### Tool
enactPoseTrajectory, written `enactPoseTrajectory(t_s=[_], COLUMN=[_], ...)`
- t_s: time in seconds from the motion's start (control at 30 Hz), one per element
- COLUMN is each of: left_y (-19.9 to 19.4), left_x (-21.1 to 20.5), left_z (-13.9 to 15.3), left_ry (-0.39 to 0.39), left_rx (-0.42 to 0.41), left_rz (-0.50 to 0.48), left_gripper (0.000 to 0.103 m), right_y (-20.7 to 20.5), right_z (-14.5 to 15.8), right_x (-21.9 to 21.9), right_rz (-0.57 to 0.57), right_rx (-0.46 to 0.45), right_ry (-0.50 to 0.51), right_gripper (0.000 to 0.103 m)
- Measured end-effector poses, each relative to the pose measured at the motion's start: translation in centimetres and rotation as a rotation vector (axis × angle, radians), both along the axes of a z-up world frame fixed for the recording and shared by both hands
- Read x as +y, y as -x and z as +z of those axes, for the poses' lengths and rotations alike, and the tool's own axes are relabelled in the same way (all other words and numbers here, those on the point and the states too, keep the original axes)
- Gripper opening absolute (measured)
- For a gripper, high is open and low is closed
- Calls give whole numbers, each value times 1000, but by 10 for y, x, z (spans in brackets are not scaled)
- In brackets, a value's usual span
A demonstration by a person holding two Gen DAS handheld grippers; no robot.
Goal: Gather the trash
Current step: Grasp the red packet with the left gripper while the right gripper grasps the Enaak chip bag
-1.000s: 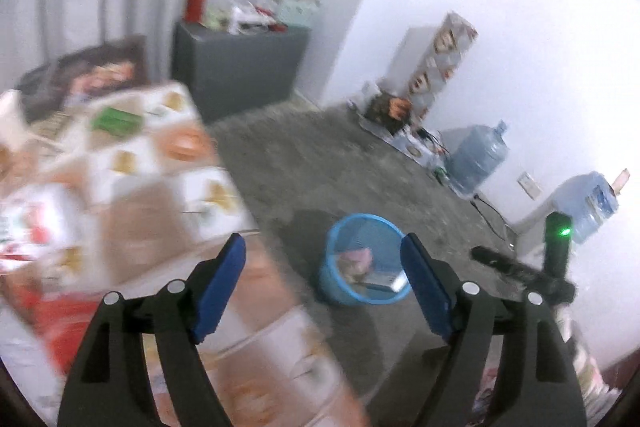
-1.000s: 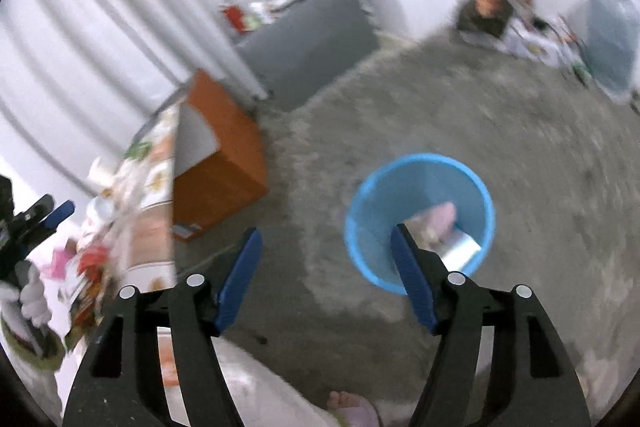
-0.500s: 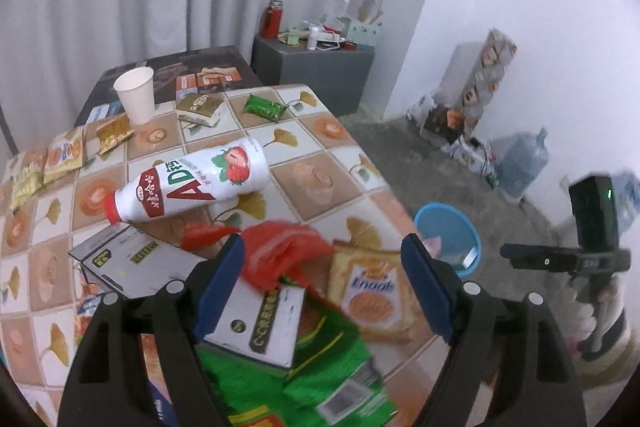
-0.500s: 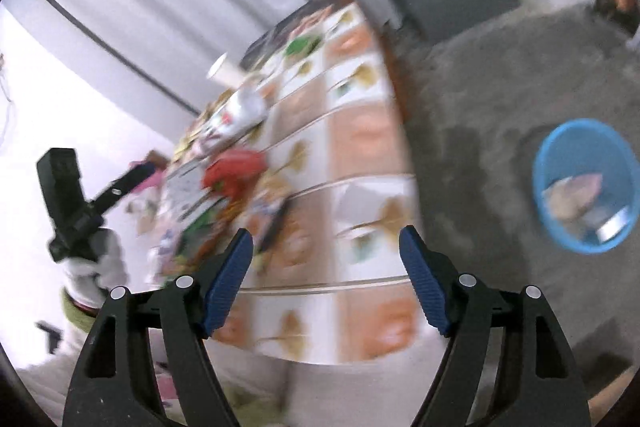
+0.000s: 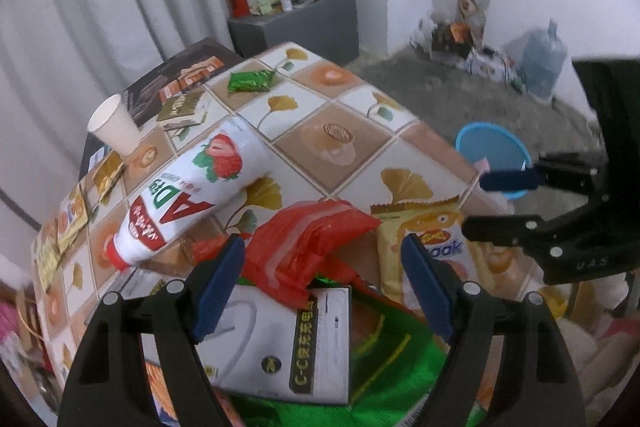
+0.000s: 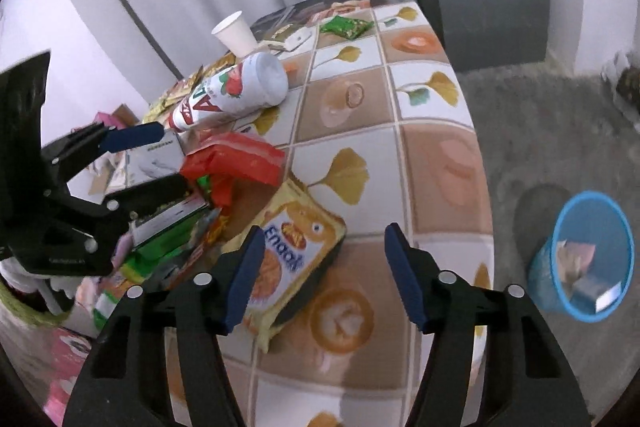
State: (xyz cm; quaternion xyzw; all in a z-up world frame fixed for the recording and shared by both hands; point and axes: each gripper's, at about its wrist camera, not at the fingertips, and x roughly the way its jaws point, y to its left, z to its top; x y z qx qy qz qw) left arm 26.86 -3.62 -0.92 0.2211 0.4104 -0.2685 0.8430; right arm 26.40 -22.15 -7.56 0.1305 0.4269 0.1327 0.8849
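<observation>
Lying mid-frame on the tiled table, the red wrapper sits between the open, empty left tongs. Right tongs, just closing and empty, straddle the yellow snack packet. Blue trash bin stands lower right on the floor.

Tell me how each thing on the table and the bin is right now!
Strawberry drink bottle: lying on its side, red cap on.
Paper cup: standing upright.
Red wrapper: crumpled, on top of the pile.
Yellow snack bag: lying flat.
White box: lying flat under the red wrapper.
Blue bin: upright on the floor, some trash inside.
Left gripper: open, empty.
Right gripper: open, empty, jaws just narrowed.
</observation>
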Motion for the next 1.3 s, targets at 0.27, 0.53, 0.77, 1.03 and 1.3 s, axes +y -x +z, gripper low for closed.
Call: enactPoseTrajectory(t_s=[0.27,0.53,0.77,1.03,1.3], left_y=[-20,-26,-28,-32,-31], left_x=[-11,-13,-10,5,23], left_z=[-23,-26,-19,-2,20], left_ry=[-122,-157,-158,-104,-44], left_rx=[64,55,28,-15,-60], left_rz=[-9,-10,8,67,128], left_gripper=[63,45,33,14,12], right_y=[-14,-17,-16,-14,-6], right_z=[-6,-12,-14,-12,-3], right_x=[13,16,12,1,-20], right_rz=[54,86,86,64,24], right_rx=[-23,-12,2,-1,-25], right_ry=[63,56,24,-34,-94], right_gripper=[47,30,13,3,0])
